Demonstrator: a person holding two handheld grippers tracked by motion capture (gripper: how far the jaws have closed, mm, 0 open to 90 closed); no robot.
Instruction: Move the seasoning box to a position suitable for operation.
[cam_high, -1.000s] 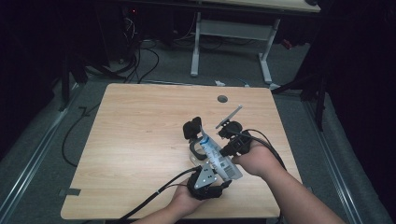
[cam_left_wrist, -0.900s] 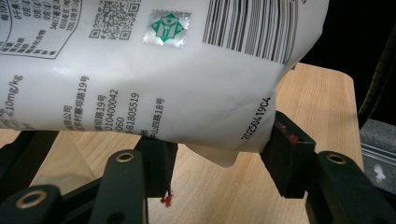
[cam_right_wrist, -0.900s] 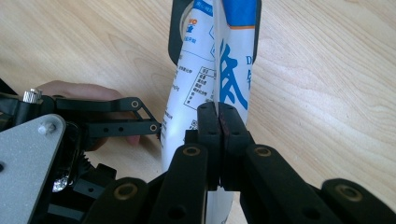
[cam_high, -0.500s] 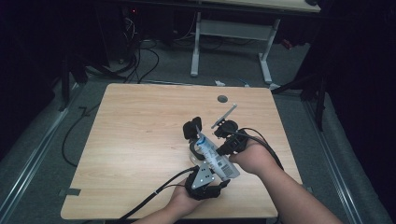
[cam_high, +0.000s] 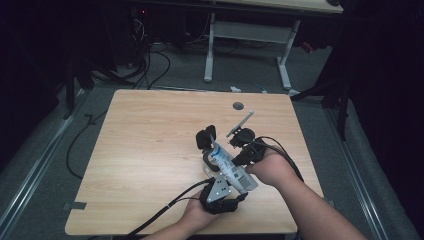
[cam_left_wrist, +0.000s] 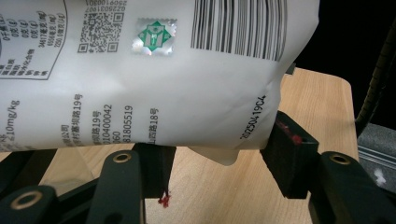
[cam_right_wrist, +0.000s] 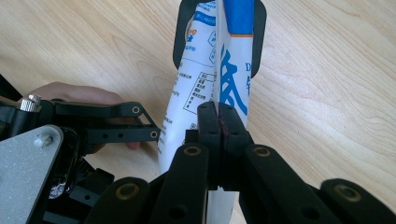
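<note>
Little has moved: pouch (cam_high: 231, 170) lies near-to-far, left gripper (cam_left_wrist: 219, 149) clasping its far end, right gripper (cam_right_wrist: 218, 112) pinching its seam shut.

On the one wooden table (cam_high: 150, 150) there is a single white-and-blue packet (cam_high: 227, 167) (printed with one barcode, one QR code and one shiny green seal, seen in the left gripper view). Two grippers work it: the left gripper (cam_high: 206, 145) near the middle and the right gripper (cam_high: 239, 156) just to its right. One round hole (cam_high: 238, 105) sits at the table's far edge.
</note>
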